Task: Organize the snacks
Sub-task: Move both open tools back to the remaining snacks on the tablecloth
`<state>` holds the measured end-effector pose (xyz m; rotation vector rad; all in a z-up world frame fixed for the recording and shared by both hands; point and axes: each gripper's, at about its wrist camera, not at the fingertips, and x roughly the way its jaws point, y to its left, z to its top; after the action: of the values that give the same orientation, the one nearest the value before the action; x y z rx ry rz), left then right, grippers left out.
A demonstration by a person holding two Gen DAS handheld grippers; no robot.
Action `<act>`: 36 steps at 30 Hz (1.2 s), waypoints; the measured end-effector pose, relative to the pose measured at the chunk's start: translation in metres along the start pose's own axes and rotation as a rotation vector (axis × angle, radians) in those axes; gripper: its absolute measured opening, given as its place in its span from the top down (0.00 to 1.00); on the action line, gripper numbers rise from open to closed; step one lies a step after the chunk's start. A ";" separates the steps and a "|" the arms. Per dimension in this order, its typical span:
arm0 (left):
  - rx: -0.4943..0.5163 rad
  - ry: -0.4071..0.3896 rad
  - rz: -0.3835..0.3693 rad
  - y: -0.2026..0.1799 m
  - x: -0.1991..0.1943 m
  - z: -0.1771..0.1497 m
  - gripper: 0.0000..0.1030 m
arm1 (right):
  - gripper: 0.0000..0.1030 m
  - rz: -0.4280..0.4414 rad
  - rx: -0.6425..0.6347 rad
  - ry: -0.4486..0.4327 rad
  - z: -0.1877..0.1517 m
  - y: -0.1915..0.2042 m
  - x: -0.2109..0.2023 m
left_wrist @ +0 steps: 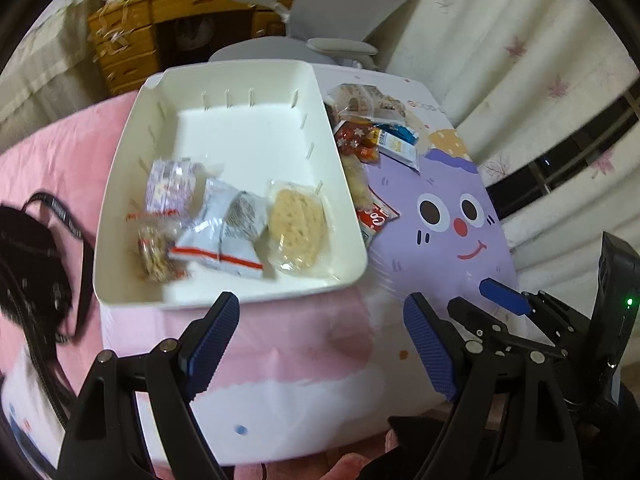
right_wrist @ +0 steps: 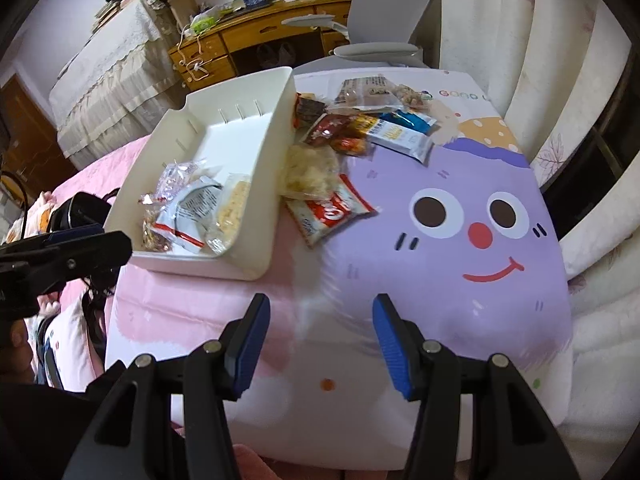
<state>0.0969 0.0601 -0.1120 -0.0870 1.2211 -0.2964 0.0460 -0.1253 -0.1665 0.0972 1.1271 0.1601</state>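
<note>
A white plastic bin [left_wrist: 240, 128] [right_wrist: 276, 128] sits on the pink and purple cartoon tablecloth. In it lie several snack packs: a round cracker pack [left_wrist: 298, 232], grey-white packets [left_wrist: 224, 232] and a nut pack [left_wrist: 156, 252]. More snacks lie in a pile right of the bin [left_wrist: 376, 128] [right_wrist: 360, 128], with a red wrapper [right_wrist: 332, 212] nearest. My left gripper [left_wrist: 320, 332] is open and empty, just in front of the bin's near wall. My right gripper [right_wrist: 320, 328] is open and empty over the cloth, short of the pile; it also shows in the left wrist view [left_wrist: 508, 300].
A black camera with strap [left_wrist: 32, 264] lies left of the bin. A grey office chair [right_wrist: 384, 20] and a cluttered wooden desk [right_wrist: 248, 32] stand behind the table. Curtains [right_wrist: 540, 60] hang at the right.
</note>
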 end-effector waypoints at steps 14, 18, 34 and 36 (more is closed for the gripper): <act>-0.244 0.000 0.050 -0.090 0.038 -0.023 0.16 | 0.48 0.067 -0.258 0.011 0.011 -0.093 -0.018; -0.273 0.015 0.072 -0.114 0.053 -0.018 0.11 | 0.48 0.067 -0.299 -0.012 0.016 -0.115 -0.020; -0.420 -0.054 0.243 -0.143 0.108 0.026 0.10 | 0.48 0.058 -0.423 -0.126 0.070 -0.151 -0.003; -0.429 -0.078 0.264 -0.143 0.114 0.030 0.10 | 0.48 0.056 -0.441 -0.138 0.078 -0.150 0.002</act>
<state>0.1350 -0.1108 -0.1732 -0.3020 1.1874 0.2007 0.1291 -0.2719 -0.1591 -0.2501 0.9304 0.4414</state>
